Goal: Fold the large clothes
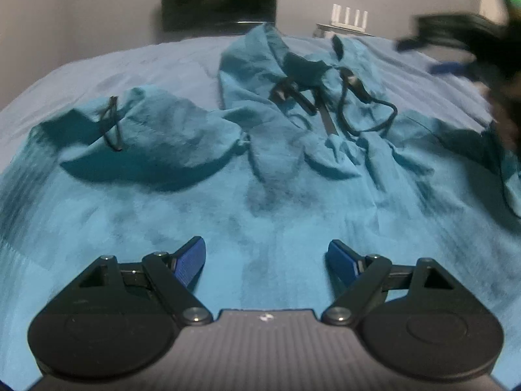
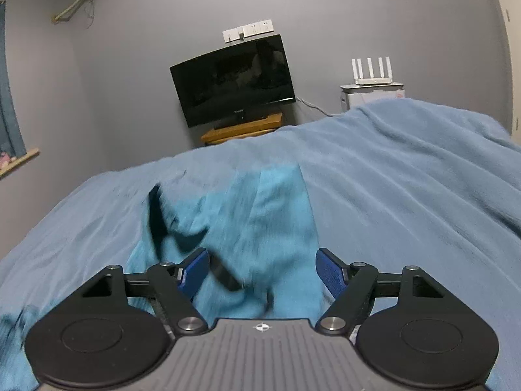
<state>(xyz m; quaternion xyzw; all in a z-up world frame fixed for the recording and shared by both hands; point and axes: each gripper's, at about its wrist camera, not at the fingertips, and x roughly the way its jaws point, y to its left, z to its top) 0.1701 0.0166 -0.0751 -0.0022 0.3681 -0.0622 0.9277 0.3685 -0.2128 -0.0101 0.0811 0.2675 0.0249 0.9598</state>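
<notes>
Teal hoodie (image 1: 260, 150) lies spread on bed (image 1: 130, 62), left sleeve folded in; left hand-held gripper (image 1: 266, 260) spread, empty; right hand-held gripper (image 2: 262, 268) spread above right sleeve; likely next: pinch sleeve, fold inward.

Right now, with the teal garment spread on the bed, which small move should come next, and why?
Probably close the right hand-held gripper on the teal garment: cloth lies between its open jaws, while the left hand-held gripper hovers open over flat fabric.
</notes>
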